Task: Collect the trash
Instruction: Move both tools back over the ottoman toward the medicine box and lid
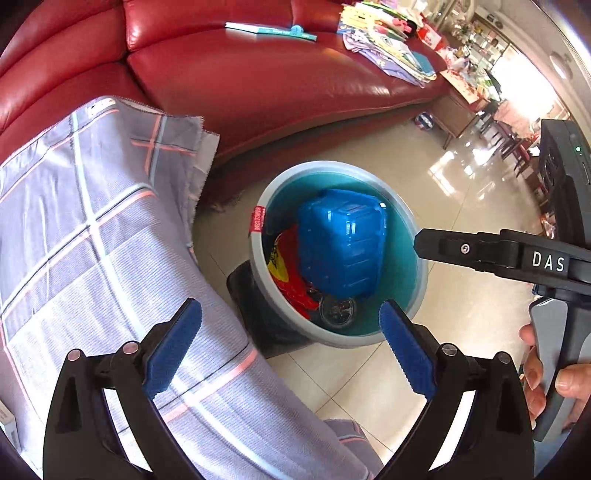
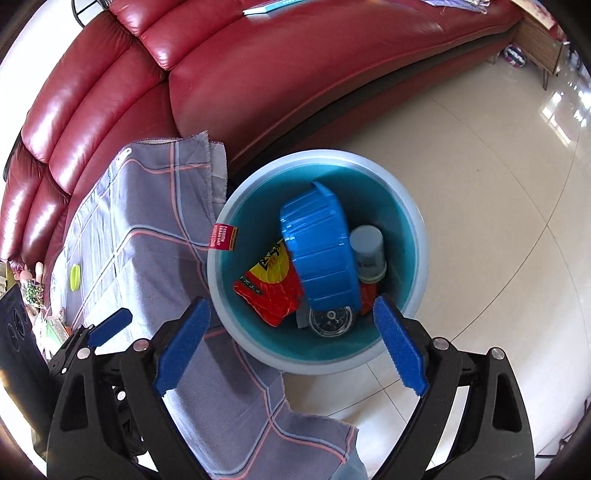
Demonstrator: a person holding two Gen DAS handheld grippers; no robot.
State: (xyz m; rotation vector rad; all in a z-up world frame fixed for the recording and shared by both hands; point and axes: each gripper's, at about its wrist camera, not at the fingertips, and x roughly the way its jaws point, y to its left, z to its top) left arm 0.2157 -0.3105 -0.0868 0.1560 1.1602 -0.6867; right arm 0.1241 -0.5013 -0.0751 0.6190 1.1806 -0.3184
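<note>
A round bin with a grey rim (image 1: 334, 165) (image 2: 321, 154) and a teal inside stands on the tiled floor between the sofa and a cloth-covered table. In it lie an upturned blue plastic tub (image 1: 341, 247) (image 2: 319, 254), a red and yellow snack wrapper (image 1: 291, 275) (image 2: 267, 288), a clear round cup (image 1: 337, 312) (image 2: 328, 321) and a pale grey bottle (image 2: 367, 251). My left gripper (image 1: 290, 343) hangs open above the bin's near rim, nothing between its blue pads. My right gripper (image 2: 291, 345) is open and empty above the same rim. One of its black fingers (image 1: 461, 249) reaches in from the right.
A grey plaid cloth (image 1: 92, 240) (image 2: 147, 258) covers the table on the left, with a yellow-green lid (image 2: 75, 277) on it. The red leather sofa (image 1: 258, 81) (image 2: 295, 66) curves behind the bin, holding a book (image 1: 269, 31) and folded clothes (image 1: 384, 44). Bare floor tiles (image 2: 480, 221) lie to the right.
</note>
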